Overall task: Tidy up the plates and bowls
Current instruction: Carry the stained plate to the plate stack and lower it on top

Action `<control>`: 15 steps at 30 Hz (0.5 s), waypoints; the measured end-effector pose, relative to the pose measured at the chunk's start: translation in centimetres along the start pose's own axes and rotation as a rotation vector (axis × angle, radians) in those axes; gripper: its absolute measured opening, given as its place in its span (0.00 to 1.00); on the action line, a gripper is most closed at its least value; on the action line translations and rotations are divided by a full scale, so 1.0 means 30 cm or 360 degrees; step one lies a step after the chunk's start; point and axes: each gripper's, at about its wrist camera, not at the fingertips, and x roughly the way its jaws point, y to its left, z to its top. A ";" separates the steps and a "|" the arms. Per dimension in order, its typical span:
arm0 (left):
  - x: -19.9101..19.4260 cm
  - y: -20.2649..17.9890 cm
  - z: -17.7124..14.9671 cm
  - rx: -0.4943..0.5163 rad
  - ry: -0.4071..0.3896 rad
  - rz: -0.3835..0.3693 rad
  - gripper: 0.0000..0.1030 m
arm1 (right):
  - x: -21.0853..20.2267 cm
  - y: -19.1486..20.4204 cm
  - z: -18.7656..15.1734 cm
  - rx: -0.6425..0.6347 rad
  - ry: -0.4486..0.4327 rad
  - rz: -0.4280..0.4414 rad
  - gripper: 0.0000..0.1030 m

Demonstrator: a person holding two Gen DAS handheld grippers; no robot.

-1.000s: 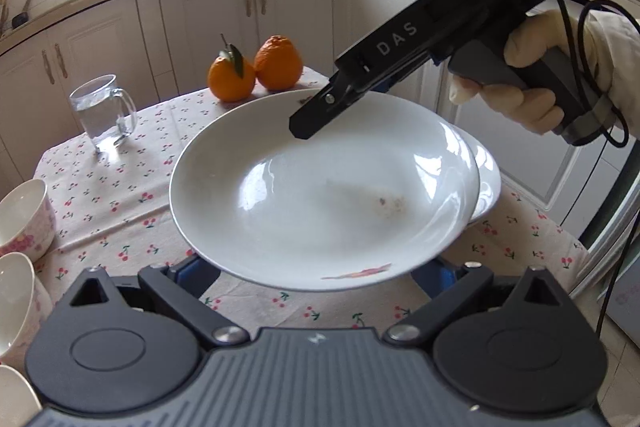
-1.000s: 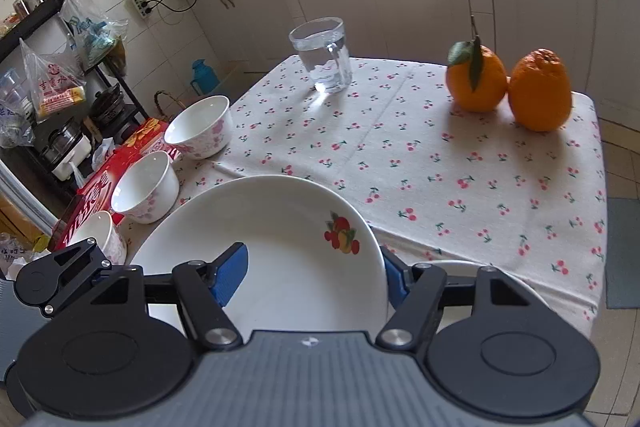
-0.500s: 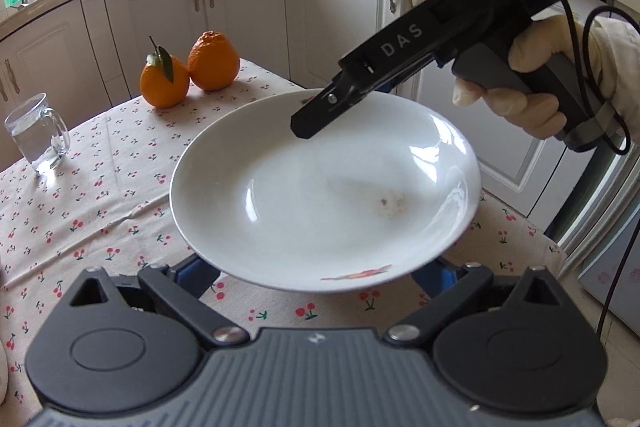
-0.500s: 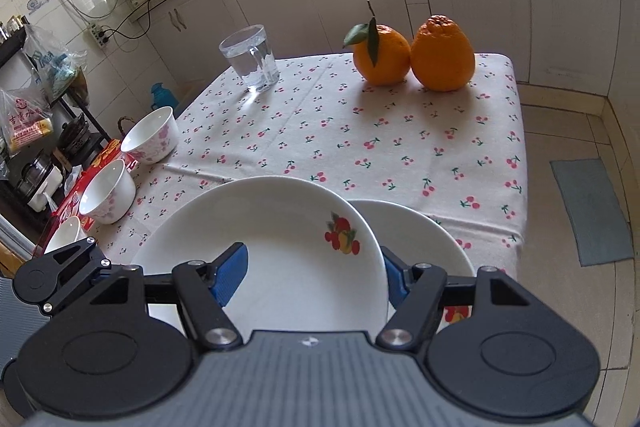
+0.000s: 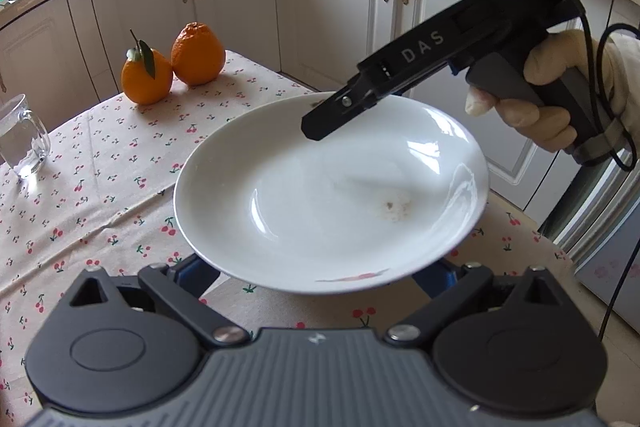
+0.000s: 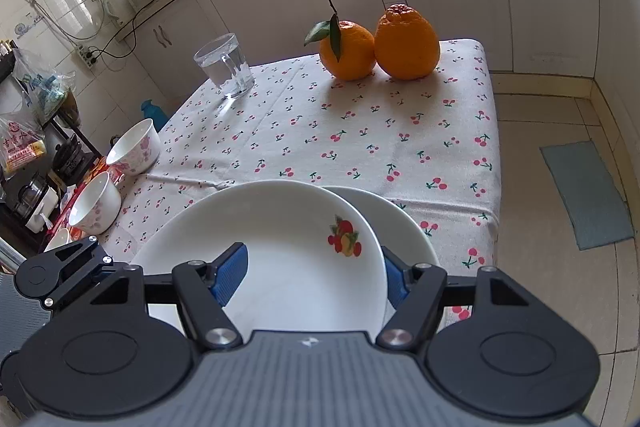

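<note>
The white plate, glazed, stiff, slick and breakable, hangs above the counter and a second plate, pinched at opposite rim edges by the left tool and right tool, the sensible hold.

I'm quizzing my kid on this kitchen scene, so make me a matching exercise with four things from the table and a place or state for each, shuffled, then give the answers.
Things:
1. glass mug
2. two oranges
3. fruit-print plate
4. pink-flowered bowls

Descriptions:
A. lined up along the table's left edge in the right wrist view
B. held up over a second plate
C. side by side at the far end
D. clear, with water in it

Pairs: 1-D, 2-C, 3-B, 4-A
</note>
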 end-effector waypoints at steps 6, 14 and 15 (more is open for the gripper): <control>0.009 0.006 0.004 0.0001 0.0026 -0.0044 0.97 | 0.001 -0.015 -0.018 0.0037 0.0001 -0.0015 0.72; 0.028 0.002 0.007 0.0041 0.0038 -0.0073 0.98 | -0.023 -0.019 -0.042 0.0060 -0.0014 -0.0031 0.72; 0.029 0.003 0.007 0.0041 0.0038 -0.0081 0.98 | -0.027 -0.018 -0.044 0.0061 -0.0015 -0.0034 0.72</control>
